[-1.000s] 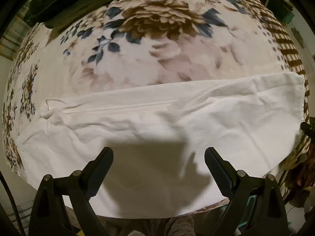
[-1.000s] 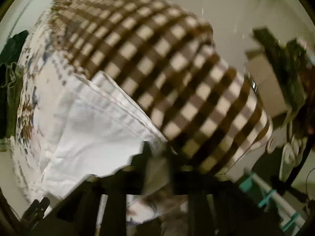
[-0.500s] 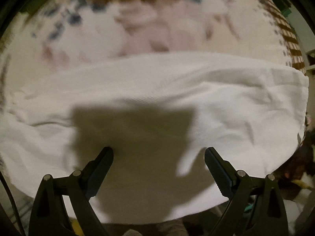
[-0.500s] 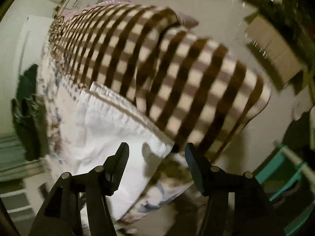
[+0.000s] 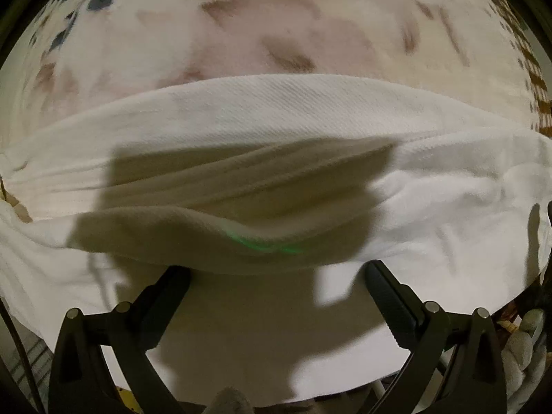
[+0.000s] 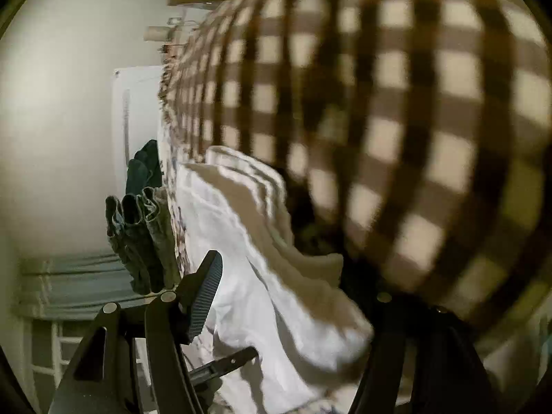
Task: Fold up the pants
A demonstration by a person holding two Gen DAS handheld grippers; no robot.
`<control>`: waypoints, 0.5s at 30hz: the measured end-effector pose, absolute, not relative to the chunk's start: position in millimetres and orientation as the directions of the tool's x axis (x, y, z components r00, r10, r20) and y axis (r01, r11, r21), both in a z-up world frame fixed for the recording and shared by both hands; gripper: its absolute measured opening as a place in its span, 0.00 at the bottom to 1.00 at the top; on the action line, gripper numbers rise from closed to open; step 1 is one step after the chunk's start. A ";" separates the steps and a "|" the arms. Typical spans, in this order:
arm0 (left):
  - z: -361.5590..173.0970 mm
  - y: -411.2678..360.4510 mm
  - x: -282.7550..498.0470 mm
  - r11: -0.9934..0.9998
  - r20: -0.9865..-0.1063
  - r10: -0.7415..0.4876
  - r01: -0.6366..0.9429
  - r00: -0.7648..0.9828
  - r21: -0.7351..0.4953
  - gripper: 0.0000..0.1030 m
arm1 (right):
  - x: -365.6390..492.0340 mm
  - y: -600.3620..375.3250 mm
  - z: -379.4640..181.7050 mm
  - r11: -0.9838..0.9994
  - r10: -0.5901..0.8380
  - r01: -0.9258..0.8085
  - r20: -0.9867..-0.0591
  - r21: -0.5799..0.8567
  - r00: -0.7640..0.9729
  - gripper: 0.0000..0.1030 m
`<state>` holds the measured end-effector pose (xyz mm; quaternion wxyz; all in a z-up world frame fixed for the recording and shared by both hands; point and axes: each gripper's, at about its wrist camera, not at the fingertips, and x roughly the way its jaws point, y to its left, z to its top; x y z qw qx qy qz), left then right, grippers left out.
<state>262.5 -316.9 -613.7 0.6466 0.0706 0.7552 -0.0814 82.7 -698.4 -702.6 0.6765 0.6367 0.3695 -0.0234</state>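
Both my grippers have dropped toward the white pants (image 5: 276,131) on the floral bedspread (image 5: 241,34), left gripper (image 5: 276,286) widening over a raised fold, right gripper (image 6: 293,296) opening after apparently releasing the hem, whose stacked layers only the right view shows.

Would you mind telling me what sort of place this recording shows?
Probably a bedroom: white pants lie on a floral bedspread, beside a brown checked blanket, with dark folded clothes stacked nearby.
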 end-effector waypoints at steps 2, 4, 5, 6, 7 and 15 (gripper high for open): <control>-608.4 -312.8 271.5 0.980 -0.988 -0.030 0.190 -0.151 -0.059 1.00 | 90.7 -688.8 -693.3 0.251 0.411 0.498 -0.557 0.830 0.722 0.34; -605.0 -309.0 281.8 0.982 -0.988 -0.049 0.173 -0.144 -0.074 1.00 | 101.1 -683.4 -688.7 0.317 0.389 0.535 -0.621 0.784 0.680 0.14; -599.1 -303.7 287.4 0.983 -0.990 -0.058 0.164 -0.129 -0.079 1.00 | 102.8 -680.0 -688.4 0.336 0.348 0.586 -0.675 0.738 0.650 0.14; -593.4 -298.4 291.7 0.985 -0.991 -0.062 0.156 -0.118 -0.080 1.00 | 99.3 -683.6 -686.3 0.320 0.336 0.601 -0.681 0.733 0.651 0.14; -586.8 -291.6 295.7 0.986 -0.992 -0.065 0.144 -0.105 -0.080 1.00 | 100.5 -680.7 -679.2 0.323 0.310 0.622 -0.701 0.713 0.642 0.13; -515.0 -202.3 315.5 0.999 -0.999 -0.029 0.043 0.032 -0.028 1.00 | 124.3 -612.8 -574.1 0.470 0.330 0.524 -0.692 0.710 0.642 0.13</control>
